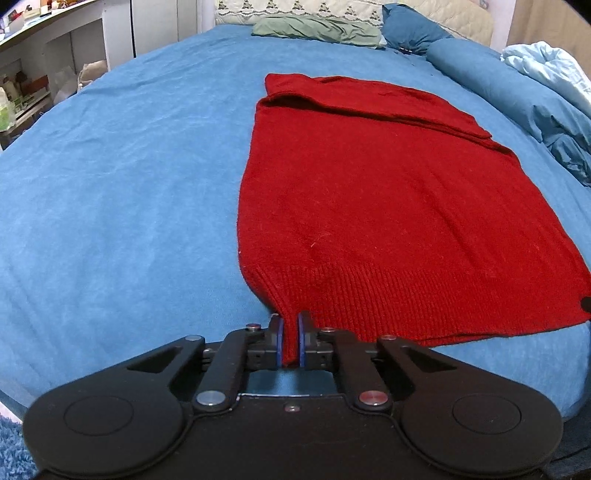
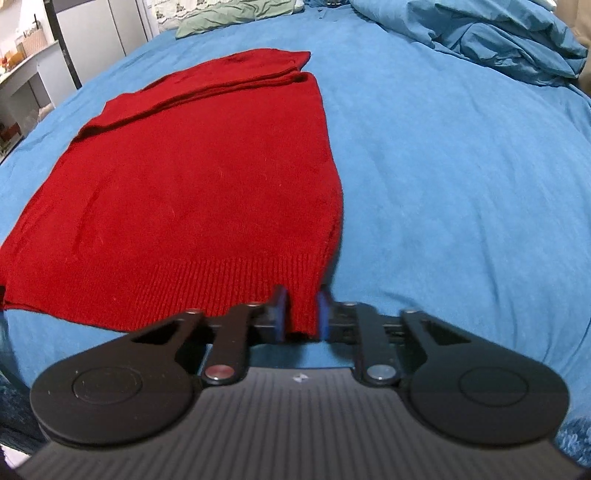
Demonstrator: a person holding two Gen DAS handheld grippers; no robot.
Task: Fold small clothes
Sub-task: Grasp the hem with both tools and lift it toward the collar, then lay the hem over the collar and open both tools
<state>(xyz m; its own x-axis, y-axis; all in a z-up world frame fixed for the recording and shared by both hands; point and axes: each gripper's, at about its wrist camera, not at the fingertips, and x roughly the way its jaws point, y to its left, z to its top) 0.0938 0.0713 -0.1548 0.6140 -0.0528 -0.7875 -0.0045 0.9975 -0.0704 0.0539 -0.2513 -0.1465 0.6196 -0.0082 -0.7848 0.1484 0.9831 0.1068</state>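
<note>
A red knit sweater (image 1: 369,192) lies flat on a blue bed sheet (image 1: 129,177), close to the near edge of the bed. Its ribbed hem (image 1: 388,299) runs along that near edge, and its far end is folded over, so a band of red cloth (image 1: 369,107) lies across the top of it. The left gripper (image 1: 290,341) is at the hem's left corner. Its 2 blue pads (image 1: 280,341) are pressed almost together, and a thin bit of the red hem is pinched between them. The right gripper (image 2: 302,312) is at the hem's right corner. Its pads (image 2: 280,312) stand a little wider, and a thicker bunch of the red hem fills the gap and is pinched there. Both corners pull up a little from the sheet into the tongs, and the rest of the sweater lies smooth. At the far end of the bed, a green cloth (image 1: 317,31) lies in front of a white quilted pillow (image 1: 295,7). On the bed's right side, blue pillows (image 1: 480,70) and a rumpled blue blanket (image 2: 498,40) are piled up, well apart from the sweater. Off the bed's left side, white shelves (image 1: 55,48) stand with small things on them, too blurry to tell. A fuzzy blue rug (image 1: 13,450) shows in the low left corner of the left view.
</note>
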